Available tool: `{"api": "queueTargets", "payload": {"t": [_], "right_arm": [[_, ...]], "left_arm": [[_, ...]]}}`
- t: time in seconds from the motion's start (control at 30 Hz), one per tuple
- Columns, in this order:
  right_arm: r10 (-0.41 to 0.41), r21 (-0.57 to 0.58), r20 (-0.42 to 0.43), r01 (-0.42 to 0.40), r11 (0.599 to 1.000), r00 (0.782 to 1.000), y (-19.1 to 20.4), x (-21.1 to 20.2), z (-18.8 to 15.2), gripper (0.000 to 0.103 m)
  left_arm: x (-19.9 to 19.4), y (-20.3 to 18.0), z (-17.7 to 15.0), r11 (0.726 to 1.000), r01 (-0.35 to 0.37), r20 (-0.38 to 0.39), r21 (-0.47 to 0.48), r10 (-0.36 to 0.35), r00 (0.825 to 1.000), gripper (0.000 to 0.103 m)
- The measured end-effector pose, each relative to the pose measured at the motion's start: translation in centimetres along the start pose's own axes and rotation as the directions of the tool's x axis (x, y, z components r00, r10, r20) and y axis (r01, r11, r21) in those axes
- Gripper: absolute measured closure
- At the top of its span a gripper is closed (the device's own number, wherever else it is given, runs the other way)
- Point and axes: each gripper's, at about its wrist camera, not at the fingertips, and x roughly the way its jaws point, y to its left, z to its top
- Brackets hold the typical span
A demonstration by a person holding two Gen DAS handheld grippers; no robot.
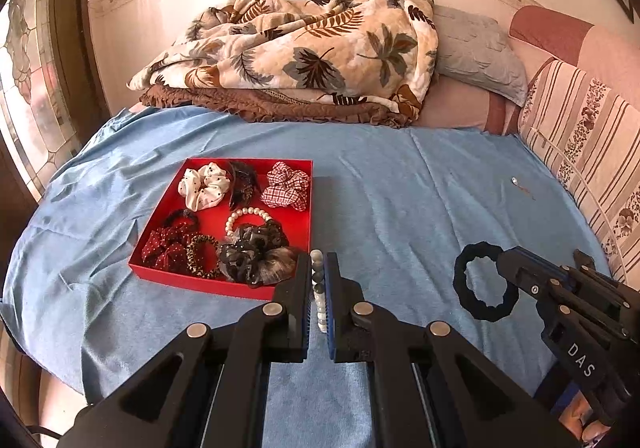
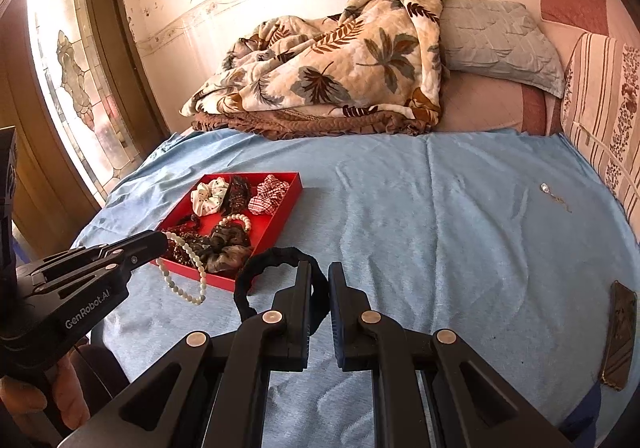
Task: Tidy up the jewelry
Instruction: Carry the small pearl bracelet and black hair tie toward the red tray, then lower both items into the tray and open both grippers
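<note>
My left gripper [image 1: 319, 262] is shut on a strand of white and grey beads [image 1: 318, 280], just right of the near corner of the red tray [image 1: 192, 282]. In the right wrist view the bead strand [image 2: 200, 276] hangs in a loop from the left gripper [image 2: 162, 242] over the tray's near edge [image 2: 216, 280]. My right gripper [image 2: 320, 272] is shut on a black scrunchie [image 2: 272, 258], held above the blue sheet to the right of the tray. The left wrist view shows that scrunchie [image 1: 460, 276] as a ring in the right gripper [image 1: 500, 260]. Several scrunchies and a pearl bracelet [image 1: 248, 214] lie in the tray.
A small silver pendant [image 2: 545, 188] lies on the blue sheet [image 2: 440, 228] at the far right. A phone [image 2: 620, 332] rests near the right edge. A leaf-print quilt [image 1: 304, 52] and pillows [image 1: 476, 48] are piled at the back. A stained-glass door [image 2: 72, 80] stands left.
</note>
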Motion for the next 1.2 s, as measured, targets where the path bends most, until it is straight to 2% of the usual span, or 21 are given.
{"api": "queueTargets", "payload": {"t": [0.63,0.8,1.0,1.2], "right_arm": [[0.021,0.0,-0.02,-0.021,1.0,1.0,0.8,1.0,0.3,0.093],[0.032,-0.012,-0.024,-0.032,0.999,0.999,1.5,1.7,1.4,0.093],[0.074,-0.005,-0.039,-0.074,0.997,0.996,2.5,3.9,4.0,0.093],[0.112,0.009,-0.078,-0.112,0.994,0.991,3.9,8.0,6.2,0.093]], "left_arm": [[0.1,1.2,0.7,1.0,-0.013,-0.011,-0.021,0.013,1.0,0.098],[-0.2,3.4,3.2,1.0,0.006,0.001,-0.023,-0.006,1.0,0.097],[0.5,7.9,7.4,0.993,0.098,-0.009,-0.07,-0.099,0.995,0.097],[4.0,11.5,10.1,0.987,0.118,-0.042,-0.109,-0.123,0.992,0.097]]}}
